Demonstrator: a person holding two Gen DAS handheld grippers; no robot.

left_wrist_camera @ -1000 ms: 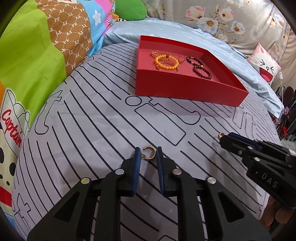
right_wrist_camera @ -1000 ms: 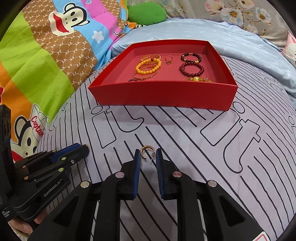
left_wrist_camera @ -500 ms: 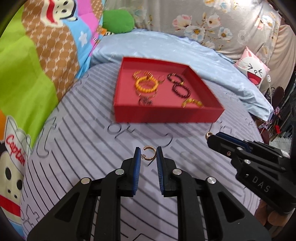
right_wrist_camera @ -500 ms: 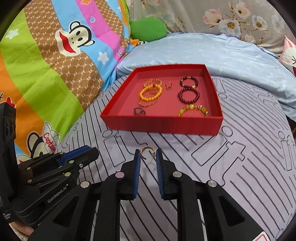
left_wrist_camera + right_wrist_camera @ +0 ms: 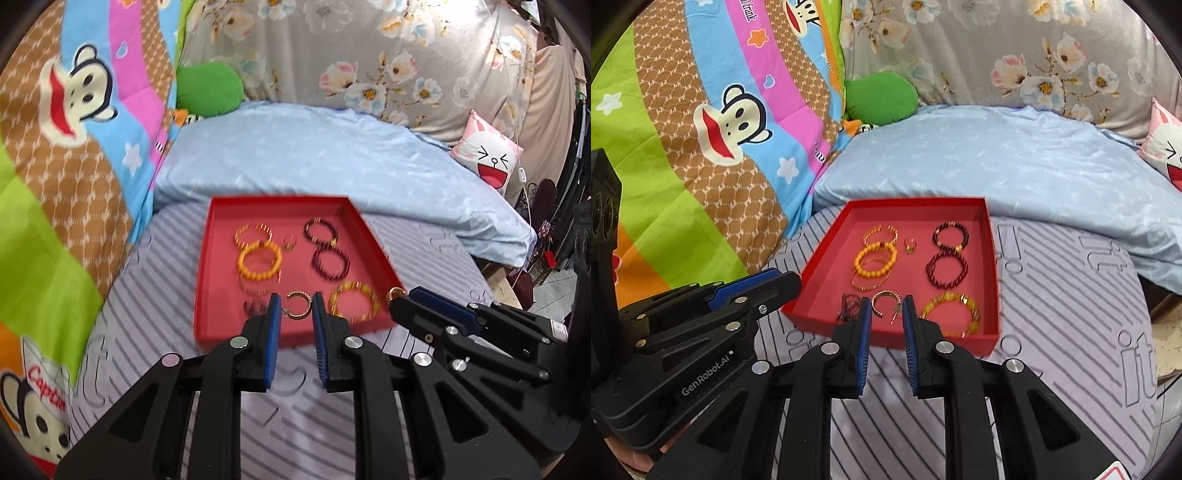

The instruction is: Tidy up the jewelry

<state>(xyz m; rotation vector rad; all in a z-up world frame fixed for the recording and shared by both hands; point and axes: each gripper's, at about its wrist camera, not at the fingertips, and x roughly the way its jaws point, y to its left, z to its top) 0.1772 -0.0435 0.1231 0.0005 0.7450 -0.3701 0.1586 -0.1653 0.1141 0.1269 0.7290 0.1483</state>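
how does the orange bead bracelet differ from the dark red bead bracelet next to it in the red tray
The orange bead bracelet is bright and lies in the left half of the red tray; the dark red bead bracelet is near-black maroon and lies in the right half. The orange one overlaps a thin gold bangle; the dark red one lies alone. Both are round beaded loops lying flat.

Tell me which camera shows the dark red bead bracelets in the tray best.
The right wrist view: both dark red bead bracelets in the red tray come out sharp enough there to tell single beads. The left wrist view shows the same pair unobstructed too, but motion blur smears them into dark rings.
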